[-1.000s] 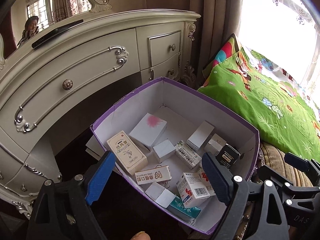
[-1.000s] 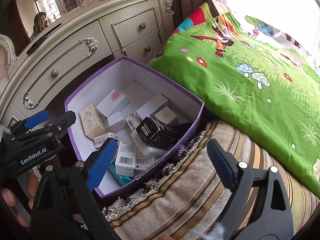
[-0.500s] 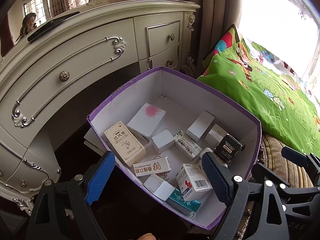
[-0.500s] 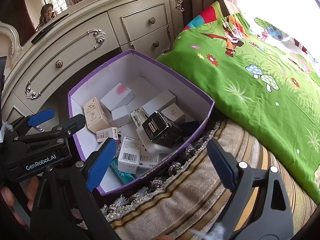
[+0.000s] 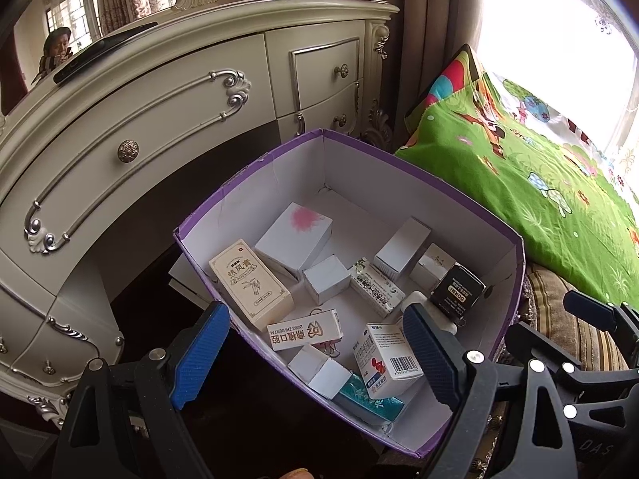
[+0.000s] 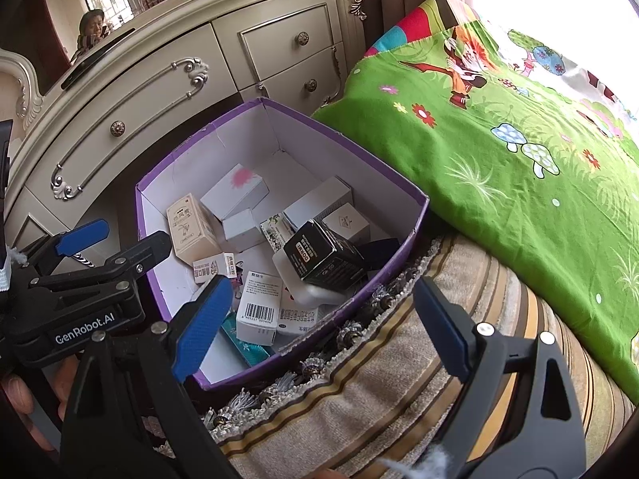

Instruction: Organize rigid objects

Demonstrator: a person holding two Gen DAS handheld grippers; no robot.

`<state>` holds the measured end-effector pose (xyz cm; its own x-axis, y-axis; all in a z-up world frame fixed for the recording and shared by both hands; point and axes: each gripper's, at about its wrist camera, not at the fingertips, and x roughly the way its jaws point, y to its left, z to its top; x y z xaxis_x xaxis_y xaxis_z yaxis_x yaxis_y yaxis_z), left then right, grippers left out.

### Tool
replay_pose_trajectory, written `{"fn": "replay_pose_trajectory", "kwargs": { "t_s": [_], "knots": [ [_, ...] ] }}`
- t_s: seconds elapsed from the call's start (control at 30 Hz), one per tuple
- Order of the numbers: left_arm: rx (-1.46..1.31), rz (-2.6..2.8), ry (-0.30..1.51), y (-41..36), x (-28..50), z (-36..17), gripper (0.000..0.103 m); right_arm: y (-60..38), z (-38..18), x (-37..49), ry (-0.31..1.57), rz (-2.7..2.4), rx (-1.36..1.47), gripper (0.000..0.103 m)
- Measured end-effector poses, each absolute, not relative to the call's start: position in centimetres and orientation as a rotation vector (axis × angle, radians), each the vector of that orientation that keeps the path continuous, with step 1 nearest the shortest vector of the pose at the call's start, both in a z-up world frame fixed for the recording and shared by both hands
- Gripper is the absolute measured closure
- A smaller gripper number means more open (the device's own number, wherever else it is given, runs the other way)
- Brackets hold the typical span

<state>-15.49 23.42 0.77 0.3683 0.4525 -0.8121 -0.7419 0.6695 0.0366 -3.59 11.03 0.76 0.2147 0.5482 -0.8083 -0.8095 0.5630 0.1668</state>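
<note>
Both claws hang spread wide and pinch nothing. The left claw (image 5: 315,353) hovers over the near edge of the purple cardboard box (image 5: 399,159); the right claw (image 6: 319,315) hovers over the box's near corner and the striped cushion (image 6: 359,395). Small cartons lie jumbled inside the box, among them a black carton (image 6: 319,257) tilted on top and a white barcoded carton (image 5: 385,361) beside a teal one (image 5: 369,399).

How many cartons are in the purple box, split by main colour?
White or mostly white cartons: 9
Beige carton: 1
Black carton: 1
Teal carton: 1
Total: 12 cartons in view; more may lie hidden underneath.
</note>
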Motion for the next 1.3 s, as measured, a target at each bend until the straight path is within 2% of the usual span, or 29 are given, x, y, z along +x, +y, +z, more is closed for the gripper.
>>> {"fn": "replay_pose_trajectory", "kwargs": {
  "t_s": [1.3],
  "knots": [
    [-0.353,0.802,0.902,23.59,-15.39,0.47,0.013,11.14,0.25,-3.55,0.984,0.966,-0.312,0.010]
  ]
}}
